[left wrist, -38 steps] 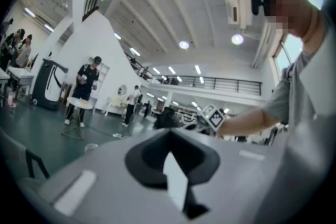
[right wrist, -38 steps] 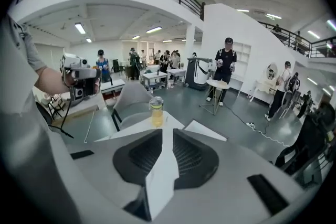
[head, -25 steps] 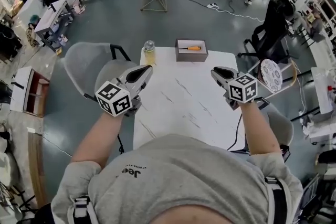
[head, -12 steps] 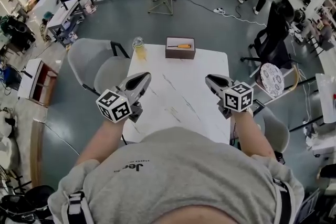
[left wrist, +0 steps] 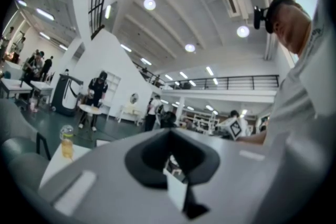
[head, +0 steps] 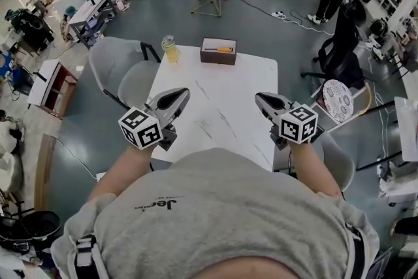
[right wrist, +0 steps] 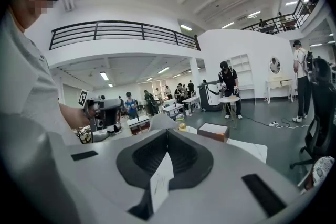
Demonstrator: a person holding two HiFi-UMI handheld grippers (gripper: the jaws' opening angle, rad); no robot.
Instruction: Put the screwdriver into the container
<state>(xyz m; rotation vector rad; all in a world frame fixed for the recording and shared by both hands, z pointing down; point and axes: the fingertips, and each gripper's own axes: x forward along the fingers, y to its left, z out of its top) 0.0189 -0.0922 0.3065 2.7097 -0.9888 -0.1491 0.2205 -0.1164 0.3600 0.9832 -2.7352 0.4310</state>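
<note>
- The screwdriver [head: 221, 49] lies inside the box [head: 218, 60], orange handle to the right, so the task looks done
- The box sits at the table's [head: 222, 114] far edge, about midway along it; a bottle [head: 169, 49] stands at the far left corner, near the box
- The left gripper [head: 177, 97] and right gripper [head: 262, 100] hover over the near half, one by each side edge, jaws together on nothing, well apart from the box
- Risks, as I judge: a needless reach could push the box off the far edge or tip the bottle; gripping the screwdriver again would undo the placement
</note>
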